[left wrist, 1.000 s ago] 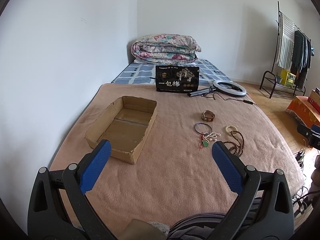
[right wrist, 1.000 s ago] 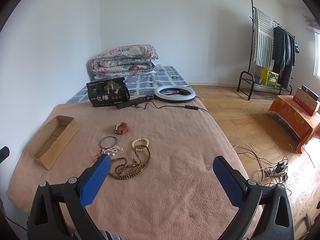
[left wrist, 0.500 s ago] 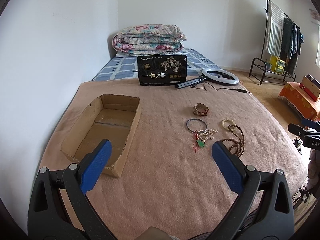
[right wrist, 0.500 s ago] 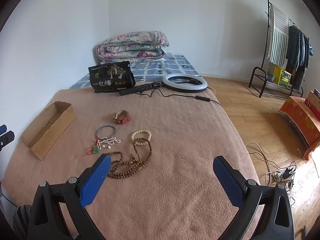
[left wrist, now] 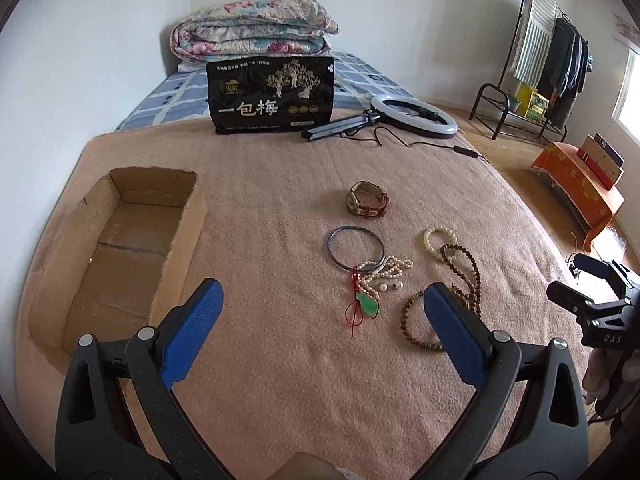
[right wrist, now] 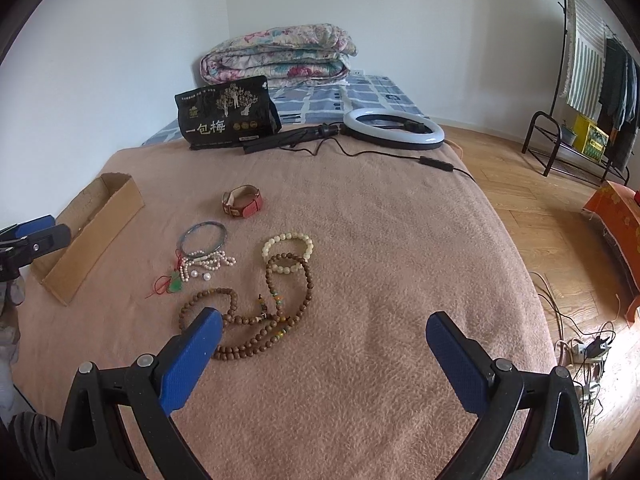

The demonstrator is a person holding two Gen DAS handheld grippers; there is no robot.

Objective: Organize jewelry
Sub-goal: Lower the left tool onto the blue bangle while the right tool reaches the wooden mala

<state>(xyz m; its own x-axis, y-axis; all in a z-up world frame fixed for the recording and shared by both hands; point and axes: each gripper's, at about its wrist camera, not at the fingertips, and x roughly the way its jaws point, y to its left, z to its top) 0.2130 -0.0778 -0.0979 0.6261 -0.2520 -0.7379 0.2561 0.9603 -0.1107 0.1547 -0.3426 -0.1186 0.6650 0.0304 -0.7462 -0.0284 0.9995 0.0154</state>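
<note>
Several pieces of jewelry are lying loose on the bed's pink blanket, right of the empty cardboard box. The long wooden bead necklace is looking limp and apt to tangle; better taking it mid-strand. The watch and the thin bangle are seeming stiff, likely graspable by the rim. The left gripper and right gripper are both hovering with fingers spread wide, holding nothing.

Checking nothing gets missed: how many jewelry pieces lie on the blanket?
6, all outside the box: watch, bangle, pearl strand, green pendant, pale bead bracelet, long brown beads.
</note>
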